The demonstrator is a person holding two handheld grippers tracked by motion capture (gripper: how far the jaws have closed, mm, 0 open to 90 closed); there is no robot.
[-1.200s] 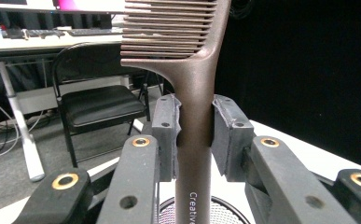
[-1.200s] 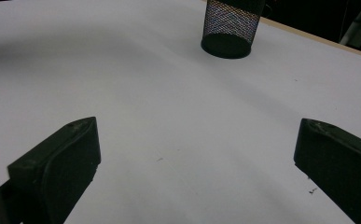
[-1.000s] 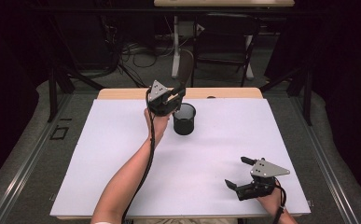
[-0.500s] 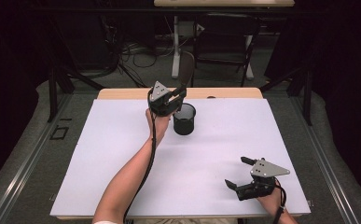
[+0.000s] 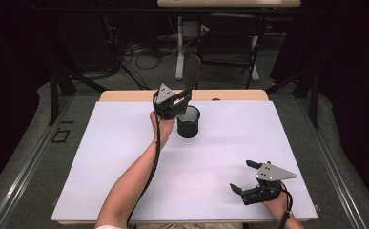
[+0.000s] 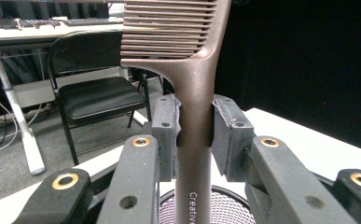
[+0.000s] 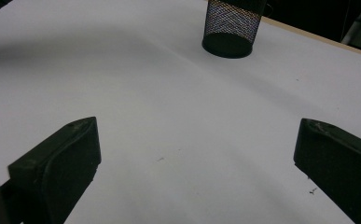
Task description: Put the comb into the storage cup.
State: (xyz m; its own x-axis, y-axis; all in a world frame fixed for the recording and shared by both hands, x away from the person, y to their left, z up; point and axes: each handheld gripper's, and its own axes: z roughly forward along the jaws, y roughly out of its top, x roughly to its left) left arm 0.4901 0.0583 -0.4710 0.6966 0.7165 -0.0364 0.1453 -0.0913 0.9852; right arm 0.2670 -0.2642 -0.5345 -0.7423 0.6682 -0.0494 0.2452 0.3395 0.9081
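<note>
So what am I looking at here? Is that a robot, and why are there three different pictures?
No robot arm here: a person sits at the table holding a hand-held two-jaw gripper in each hand. The high view comes from a fixed camera above, looking down. The other two come from small cameras riding on each gripper, looking along its black jaws.

The left gripper is clamped on the handle of a brown comb, held upright just above a black mesh cup standing on the white table. In the left gripper view you see the comb's teeth at the top and the cup's rim below.

The right gripper rests near the table's front edge, jaws wide open, holding nothing.
</note>
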